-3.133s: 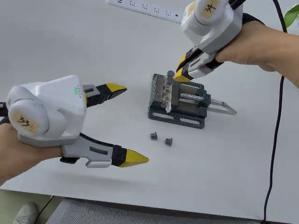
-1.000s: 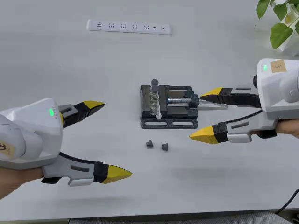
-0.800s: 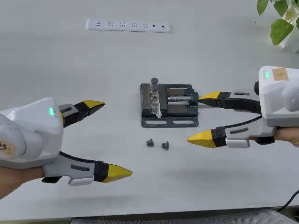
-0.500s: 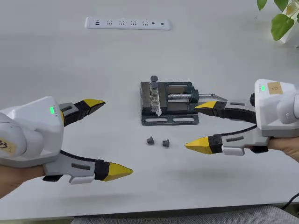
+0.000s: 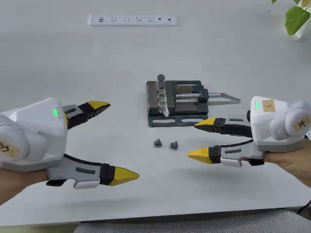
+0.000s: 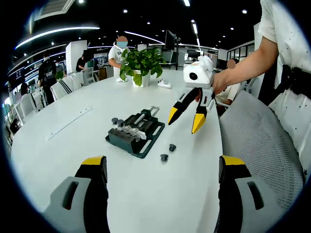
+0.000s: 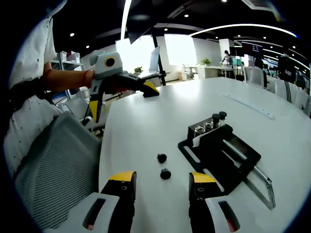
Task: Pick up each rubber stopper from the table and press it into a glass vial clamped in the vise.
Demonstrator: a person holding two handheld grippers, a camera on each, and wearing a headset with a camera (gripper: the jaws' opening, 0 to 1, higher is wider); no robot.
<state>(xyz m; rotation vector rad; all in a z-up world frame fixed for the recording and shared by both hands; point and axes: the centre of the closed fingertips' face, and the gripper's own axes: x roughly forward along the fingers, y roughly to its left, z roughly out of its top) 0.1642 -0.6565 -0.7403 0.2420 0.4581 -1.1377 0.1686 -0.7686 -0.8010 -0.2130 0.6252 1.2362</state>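
A dark green vise [image 5: 181,109] holds a row of glass vials [image 5: 162,97]; the far ones carry dark stoppers [image 5: 161,77]. Two loose rubber stoppers [image 5: 157,142] [image 5: 173,144] lie on the table just in front of it. My right gripper [image 5: 200,139] hovers open and holds nothing, right of the loose stoppers and tips pointing at them. Its own view has the stoppers [image 7: 162,158] [image 7: 165,173] just beyond its gripper [image 7: 162,178], with the vise [image 7: 218,145] to the right. My left gripper [image 5: 114,140] hangs wide open at the left. Its own view shows the vise [image 6: 136,131].
A white power strip [image 5: 132,20] lies at the far side of the white table [image 5: 73,63]. Plant leaves [image 5: 296,17] show at the top right. In the left gripper view a potted plant [image 6: 141,63] stands on the table, and people stand farther back.
My right gripper has come away from the vise, down and toward me, to a spot right of the loose stoppers, with its jaws drawn closer together. The left gripper has stayed put.
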